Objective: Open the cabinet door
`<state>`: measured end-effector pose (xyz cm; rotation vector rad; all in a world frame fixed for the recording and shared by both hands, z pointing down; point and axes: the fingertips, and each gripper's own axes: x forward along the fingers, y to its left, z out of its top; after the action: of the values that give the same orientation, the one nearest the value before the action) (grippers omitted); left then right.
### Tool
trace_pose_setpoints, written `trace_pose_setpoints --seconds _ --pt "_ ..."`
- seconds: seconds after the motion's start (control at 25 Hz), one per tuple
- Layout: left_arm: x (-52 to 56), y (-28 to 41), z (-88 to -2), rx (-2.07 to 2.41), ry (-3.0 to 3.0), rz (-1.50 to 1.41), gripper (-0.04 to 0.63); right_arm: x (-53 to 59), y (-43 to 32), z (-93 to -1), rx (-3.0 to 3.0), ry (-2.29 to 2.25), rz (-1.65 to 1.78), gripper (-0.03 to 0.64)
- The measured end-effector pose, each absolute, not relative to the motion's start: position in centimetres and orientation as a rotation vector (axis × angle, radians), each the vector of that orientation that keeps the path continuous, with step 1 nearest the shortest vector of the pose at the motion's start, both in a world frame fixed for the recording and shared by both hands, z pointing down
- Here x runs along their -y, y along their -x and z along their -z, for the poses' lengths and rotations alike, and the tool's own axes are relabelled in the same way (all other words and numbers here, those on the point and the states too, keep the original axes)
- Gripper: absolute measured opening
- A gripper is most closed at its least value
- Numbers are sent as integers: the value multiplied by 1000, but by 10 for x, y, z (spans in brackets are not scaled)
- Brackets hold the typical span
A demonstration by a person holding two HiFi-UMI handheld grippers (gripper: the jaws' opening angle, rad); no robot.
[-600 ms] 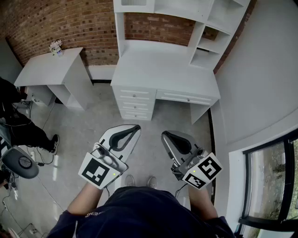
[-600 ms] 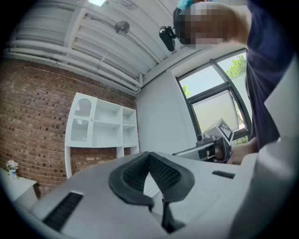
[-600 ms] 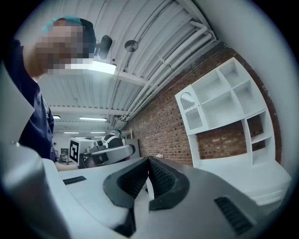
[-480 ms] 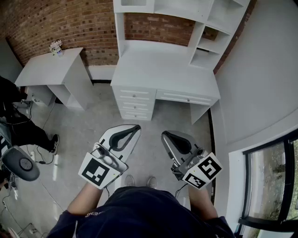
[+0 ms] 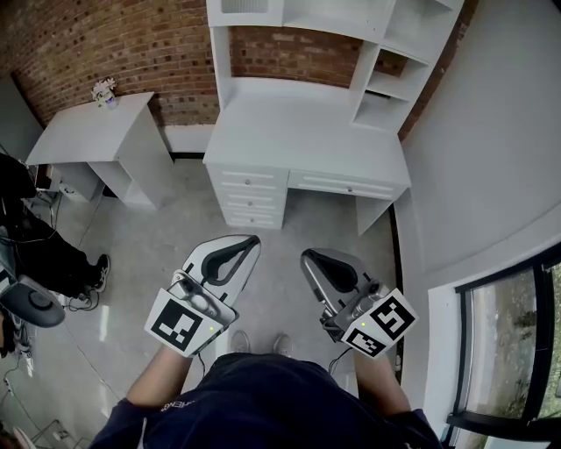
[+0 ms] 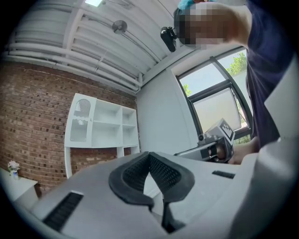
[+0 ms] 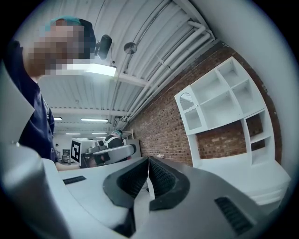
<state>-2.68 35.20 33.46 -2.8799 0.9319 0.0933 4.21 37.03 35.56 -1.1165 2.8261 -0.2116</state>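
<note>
Both claws are empty. Left claw point(image 6: 149, 155): jaws together, nothing between them. Right claw point(image 7: 148, 160): same, pads closed on each other. Both are level, side by side over the floor.

The cabinet door point(image 5: 246, 6) is the arched-panel one in the top-left bay of the hutch on the white desk point(image 5: 307, 123). It's well ahead of and above both claws, slightly left of the left claw.

Risks:
- I can't make out a handle from here, so I could arrive on the wrong edge.
- Arriving with jaws together would just knock the panel.
- The drawers point(image 5: 250, 195) sit nearer and lower, so they're an easy wrong grab.
</note>
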Motion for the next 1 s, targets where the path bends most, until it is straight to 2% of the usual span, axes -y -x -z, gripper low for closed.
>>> trace_pose_setpoints --seconds 0.44,0.6,1.0 --pt "-369 -4 -351 -1048 2854 -65 7 -387 -76 -373 -2888 1020 255 26" --pt "-373 -4 -366 -1070 2853 16 8 -390 -80 -375 -2895 988 262 26" --pt "-349 7 -366 -1126 2845 -26 8 -367 -74 -384 -2903 971 304 26"
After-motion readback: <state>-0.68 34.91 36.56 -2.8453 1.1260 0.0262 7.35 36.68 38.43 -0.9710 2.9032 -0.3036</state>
